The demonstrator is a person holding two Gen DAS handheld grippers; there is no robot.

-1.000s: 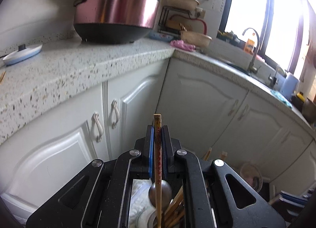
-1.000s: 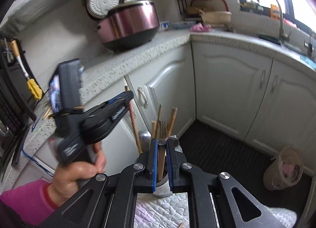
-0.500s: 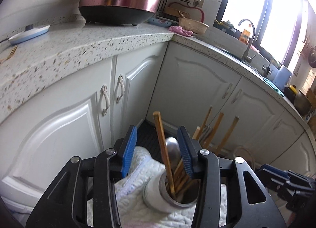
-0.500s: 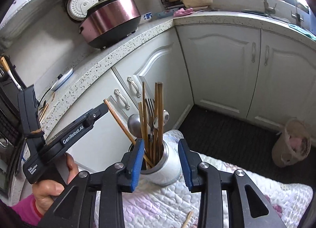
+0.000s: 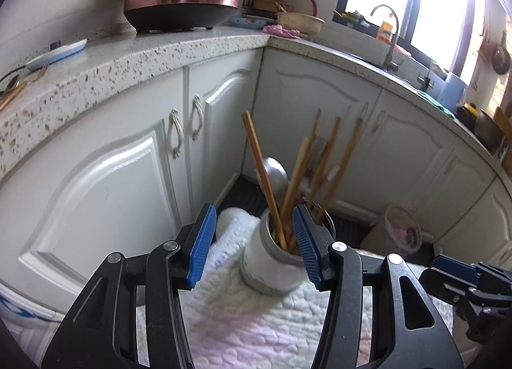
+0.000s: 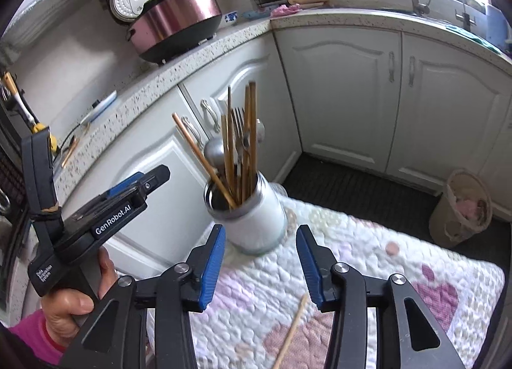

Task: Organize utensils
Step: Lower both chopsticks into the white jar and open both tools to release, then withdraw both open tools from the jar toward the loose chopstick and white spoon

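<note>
Blue-padded left claw opening, empty, right claw opening, empty, chopsticks in holder

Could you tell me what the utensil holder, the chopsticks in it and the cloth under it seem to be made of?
The utensil holder looks like metal with a glossy white coating: its rim is bare and silvery. The chopsticks look like bamboo or wood, being tan and matte. The cloth looks like soft quilted fabric, white with pink patches and puffy stitching.

One holder, one fork, perhaps six chopsticks.
</note>
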